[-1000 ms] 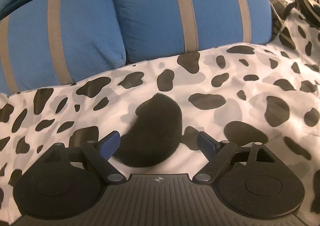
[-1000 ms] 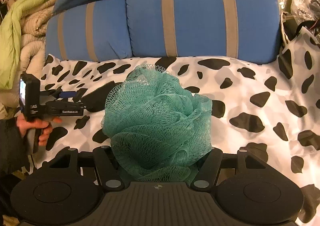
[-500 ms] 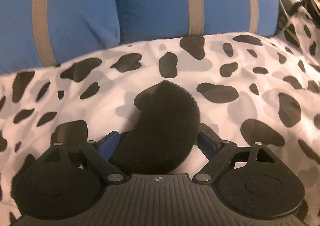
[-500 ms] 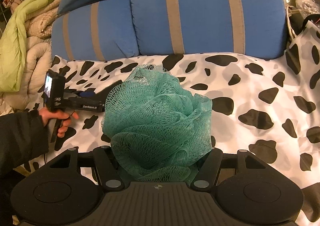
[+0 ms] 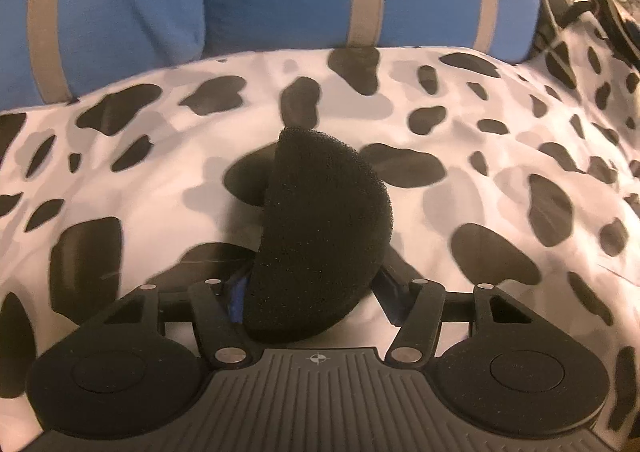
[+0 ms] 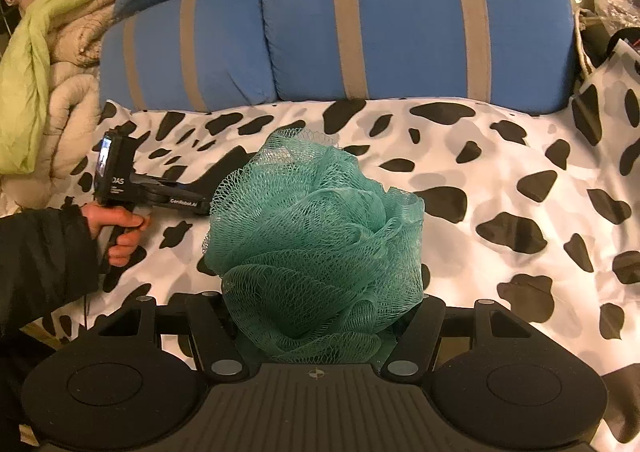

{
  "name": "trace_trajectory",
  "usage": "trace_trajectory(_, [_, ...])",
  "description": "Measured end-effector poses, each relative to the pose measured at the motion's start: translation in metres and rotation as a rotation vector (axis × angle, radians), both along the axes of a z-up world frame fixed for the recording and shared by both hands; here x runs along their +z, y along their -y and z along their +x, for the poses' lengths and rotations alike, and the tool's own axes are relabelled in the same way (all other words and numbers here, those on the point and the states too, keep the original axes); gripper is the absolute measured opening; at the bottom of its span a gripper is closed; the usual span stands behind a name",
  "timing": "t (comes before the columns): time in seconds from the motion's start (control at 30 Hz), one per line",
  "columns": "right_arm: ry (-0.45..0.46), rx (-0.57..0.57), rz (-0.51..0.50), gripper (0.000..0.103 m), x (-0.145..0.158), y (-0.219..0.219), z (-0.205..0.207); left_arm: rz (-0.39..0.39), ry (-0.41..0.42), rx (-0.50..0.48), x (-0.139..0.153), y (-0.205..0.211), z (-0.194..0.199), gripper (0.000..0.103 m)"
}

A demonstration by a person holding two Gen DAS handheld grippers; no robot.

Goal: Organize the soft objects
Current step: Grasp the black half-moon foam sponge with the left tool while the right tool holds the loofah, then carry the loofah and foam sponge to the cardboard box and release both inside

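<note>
On a cow-print bedspread point(image 5: 500, 124), the left gripper point(image 5: 316, 292) is closing its fingers around a black foam sponge point(image 5: 320, 236) at lower centre of its frame; the sponge, tipped up on edge, sits between the blue pads, the left one touching, the right one hard to judge; squeeze gently and low, lest the foam buckle or slip; a second ago it lay flat ahead of wide-spread fingers; the right gripper point(image 6: 320, 316) pinches a green mesh pouf point(image 6: 316, 244), unchanged, before blue striped cushions point(image 6: 416, 16) at the frame's top.
</note>
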State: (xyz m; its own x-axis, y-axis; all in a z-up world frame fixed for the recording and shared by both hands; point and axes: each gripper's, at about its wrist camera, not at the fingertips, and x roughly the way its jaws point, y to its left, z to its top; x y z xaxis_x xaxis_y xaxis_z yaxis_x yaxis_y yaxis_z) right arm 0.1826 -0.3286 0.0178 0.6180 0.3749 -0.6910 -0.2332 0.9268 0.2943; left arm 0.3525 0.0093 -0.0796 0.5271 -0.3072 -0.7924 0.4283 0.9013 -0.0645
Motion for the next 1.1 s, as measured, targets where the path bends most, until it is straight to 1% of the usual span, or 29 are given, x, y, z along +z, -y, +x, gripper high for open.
trace_trajectory(0.13, [-0.006, -0.02, -0.009, 0.065, -0.002, 0.0, 0.002, -0.013, -0.005, -0.002, 0.005, 0.005, -0.005, 0.058])
trace_trajectory(0.37, [-0.013, -0.028, -0.038, 0.065, -0.008, -0.002, 0.002, -0.032, 0.03, -0.017, 0.025, 0.021, -0.023, 0.057])
trace_trajectory(0.53, [-0.016, -0.054, -0.063, 0.065, -0.011, 0.001, 0.003, 0.001, 0.048, -0.012, 0.036, 0.031, -0.037, 0.057])
trace_trajectory(0.67, [-0.016, -0.076, -0.079, 0.065, -0.012, 0.003, 0.003, 0.005, 0.06, -0.017, 0.046, 0.036, -0.052, 0.057])
trace_trajectory(0.87, [-0.006, -0.103, -0.105, 0.065, -0.012, 0.006, 0.0, 0.009, 0.069, 0.01, 0.062, 0.039, -0.076, 0.057])
trace_trajectory(0.9, [-0.004, -0.109, -0.111, 0.065, -0.012, 0.007, 0.0, 0.014, 0.071, 0.009, 0.064, 0.041, -0.08, 0.057])
trace_trajectory(0.97, [-0.003, -0.118, -0.12, 0.065, -0.012, 0.007, 0.001, 0.049, 0.083, 0.017, 0.068, 0.044, -0.089, 0.057])
trace_trajectory(1.1, [0.007, -0.133, -0.116, 0.065, -0.008, 0.007, -0.001, 0.085, 0.096, 0.035, 0.075, 0.047, -0.107, 0.057])
